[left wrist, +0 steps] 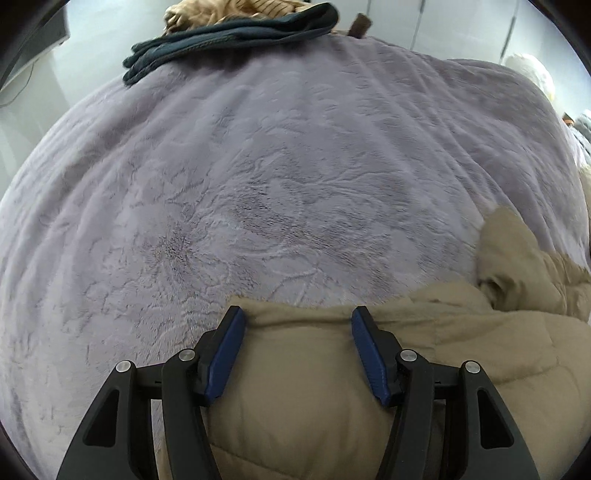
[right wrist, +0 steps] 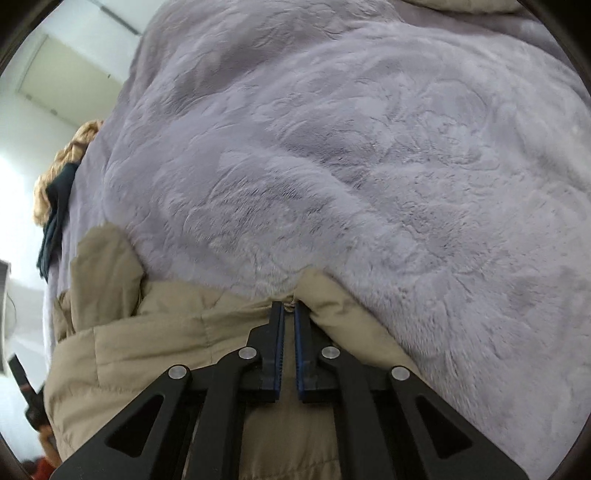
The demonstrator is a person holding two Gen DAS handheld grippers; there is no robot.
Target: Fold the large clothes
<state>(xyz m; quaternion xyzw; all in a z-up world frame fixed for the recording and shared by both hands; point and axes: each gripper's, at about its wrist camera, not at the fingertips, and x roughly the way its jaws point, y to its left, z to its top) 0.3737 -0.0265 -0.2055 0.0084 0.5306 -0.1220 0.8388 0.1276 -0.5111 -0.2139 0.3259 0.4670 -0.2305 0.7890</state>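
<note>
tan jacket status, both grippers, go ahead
Left gripper open over tan jacket. Right gripper shut on its edge. Jacket on purple blanket, path unobstructed.

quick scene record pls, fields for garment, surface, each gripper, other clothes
garment: beige padded jacket, lying on the bed's near side
surface: lilac plush blanket with embossed floral pattern
left gripper: open, fingers straddling the jacket's edge
right gripper: shut on a pinch of the jacket's edge
other clothes: dark teal garment and tan garment piled at the far edge
fold state: jacket rumpled, not yet folded
</note>
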